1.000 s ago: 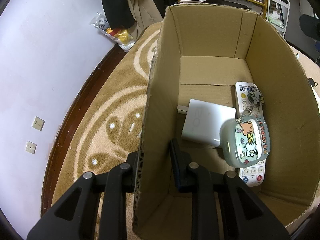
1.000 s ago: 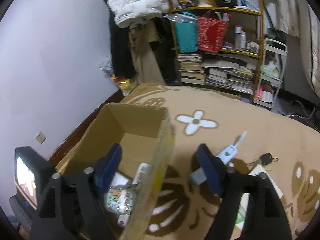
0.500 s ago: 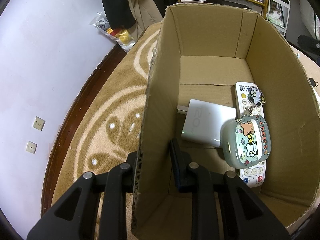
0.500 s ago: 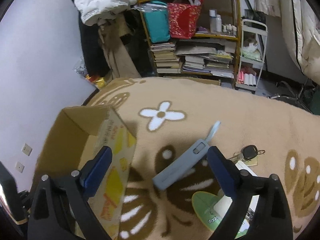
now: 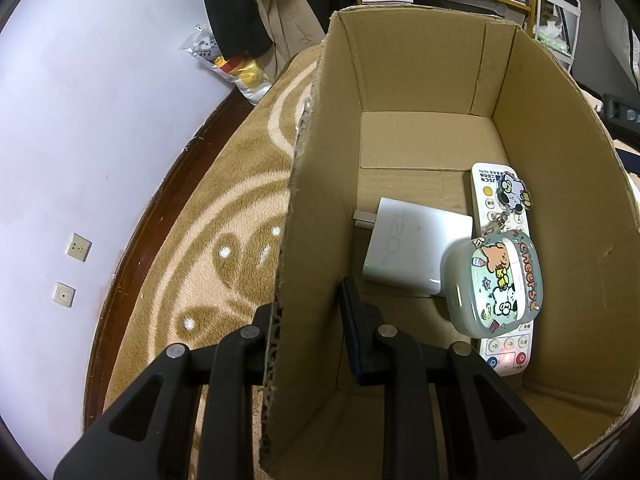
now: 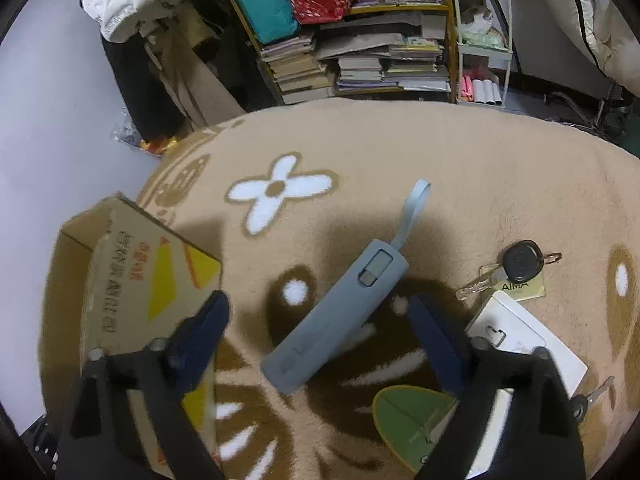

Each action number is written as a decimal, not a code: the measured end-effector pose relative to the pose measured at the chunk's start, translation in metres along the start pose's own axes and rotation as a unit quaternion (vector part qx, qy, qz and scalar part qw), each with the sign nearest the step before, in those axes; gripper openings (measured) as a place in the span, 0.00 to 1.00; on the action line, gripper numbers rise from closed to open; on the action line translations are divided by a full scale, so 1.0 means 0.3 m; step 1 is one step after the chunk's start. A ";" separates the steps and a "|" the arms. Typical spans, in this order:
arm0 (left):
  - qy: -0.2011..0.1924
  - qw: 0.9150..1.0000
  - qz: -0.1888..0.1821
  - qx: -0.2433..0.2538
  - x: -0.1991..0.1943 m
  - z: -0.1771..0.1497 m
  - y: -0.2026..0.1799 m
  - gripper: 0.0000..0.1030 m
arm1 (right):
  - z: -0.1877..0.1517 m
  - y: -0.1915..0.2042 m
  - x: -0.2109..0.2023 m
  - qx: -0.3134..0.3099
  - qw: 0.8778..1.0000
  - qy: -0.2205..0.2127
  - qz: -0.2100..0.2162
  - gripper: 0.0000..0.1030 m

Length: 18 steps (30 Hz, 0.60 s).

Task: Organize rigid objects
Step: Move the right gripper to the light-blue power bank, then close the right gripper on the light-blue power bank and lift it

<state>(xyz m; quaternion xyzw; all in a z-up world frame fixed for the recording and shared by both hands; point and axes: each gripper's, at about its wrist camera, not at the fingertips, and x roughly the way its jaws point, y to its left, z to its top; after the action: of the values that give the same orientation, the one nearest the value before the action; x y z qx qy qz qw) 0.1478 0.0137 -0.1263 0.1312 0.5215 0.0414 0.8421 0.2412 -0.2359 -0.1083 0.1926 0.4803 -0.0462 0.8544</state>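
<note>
In the left wrist view, the left hand-held gripper (image 5: pixel 308 320) was clamped on the near left wall of the box (image 5: pixel 560 208), one finger outside and the other inside the cardboard. On the box floor lay a white charger (image 5: pixel 412 248), and to its right a remote (image 5: pixel 498 264) ran along the right wall. A green case (image 5: pixel 494 280) with cartoon stickers rested on the remote and against the charger's near right corner, and a charm (image 5: pixel 512 192) on a chain lay over the remote's far end. The box stood on a tan rug (image 5: pixel 208 232) beside a white wall (image 5: pixel 80 120).

In the right wrist view, the right hand-held gripper (image 6: pixel 320 328) hung over the rug with its fingers wide apart and nothing between them. A grey-blue bar (image 6: pixel 336 316) with a strap lay slanted on the rug below the gap, possibly a power bank. The box stood at the left. To the right lay a key (image 6: pixel 520 266), a white plate (image 6: pixel 532 340), and, nearer, a green disc (image 6: pixel 408 420). Shelves (image 6: pixel 360 60) of books stood at the far side.
</note>
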 end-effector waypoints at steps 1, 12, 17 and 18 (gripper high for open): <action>0.000 1.000 0.000 0.000 -0.001 0.000 -0.001 0.22 | 0.001 0.000 0.011 0.001 1.000 0.005 -0.003 0.79; 0.000 1.000 -0.001 0.000 -0.002 0.001 -0.001 0.22 | -0.035 0.003 0.076 0.000 0.998 0.032 -0.049 0.45; 0.000 1.000 0.000 0.000 -0.003 0.002 -0.003 0.22 | -0.059 0.025 0.044 -0.023 0.997 0.015 -0.066 0.30; 0.000 1.000 0.000 0.000 -0.001 0.002 -0.003 0.22 | -0.064 0.030 0.036 -0.030 0.997 0.012 -0.069 0.28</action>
<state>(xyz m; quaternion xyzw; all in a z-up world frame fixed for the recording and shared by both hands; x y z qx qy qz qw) 0.1480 0.0126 -0.1260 0.1310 0.5213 0.0411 0.8422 0.2340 -0.2195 -0.1236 0.1340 0.5037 -0.0882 0.8489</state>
